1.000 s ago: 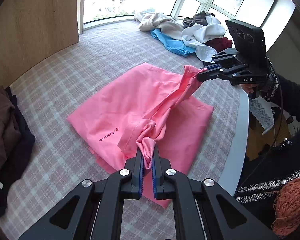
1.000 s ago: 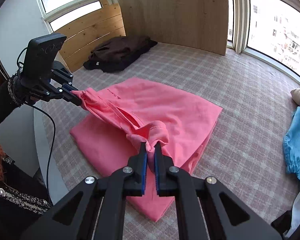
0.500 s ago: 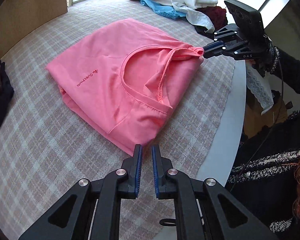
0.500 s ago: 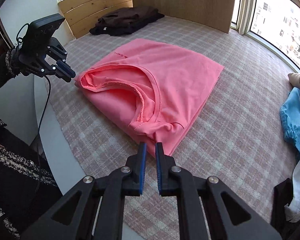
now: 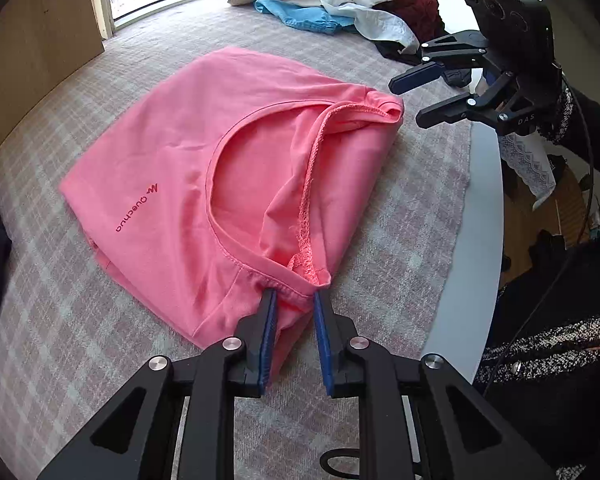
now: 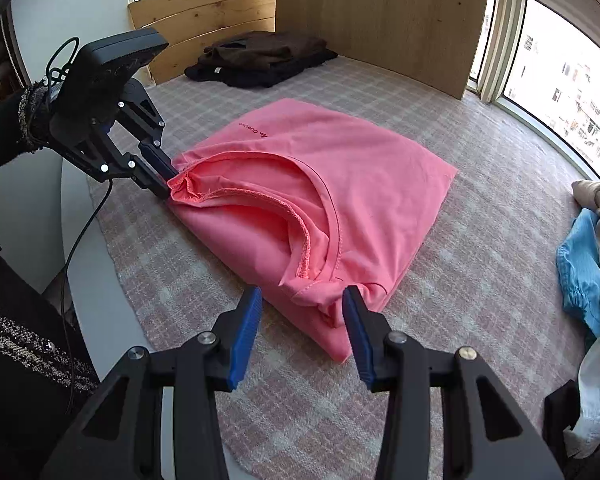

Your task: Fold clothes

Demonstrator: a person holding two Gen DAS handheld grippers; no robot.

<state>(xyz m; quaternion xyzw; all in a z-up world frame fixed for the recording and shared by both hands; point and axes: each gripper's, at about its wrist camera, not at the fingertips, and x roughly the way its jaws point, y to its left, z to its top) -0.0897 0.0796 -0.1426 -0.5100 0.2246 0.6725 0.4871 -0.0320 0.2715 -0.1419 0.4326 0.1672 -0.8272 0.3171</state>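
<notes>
Place: home room
Signs: bay windows [image 6: 560, 92], wood panels [image 6: 204, 20], plaid-covered counter [image 5: 100, 92], loose clothes pile [image 5: 340, 4]

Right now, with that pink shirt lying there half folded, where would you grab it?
I'd take the pink shirt by its two near corners, coming from the table's near edge. They bunch up off the cloth, and the open left gripper and right gripper already straddle them.

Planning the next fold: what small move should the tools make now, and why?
Probably close both: the left tool and right tool are open, each with a near corner of the folded pink shirt between its fingers, gripping nothing.
</notes>
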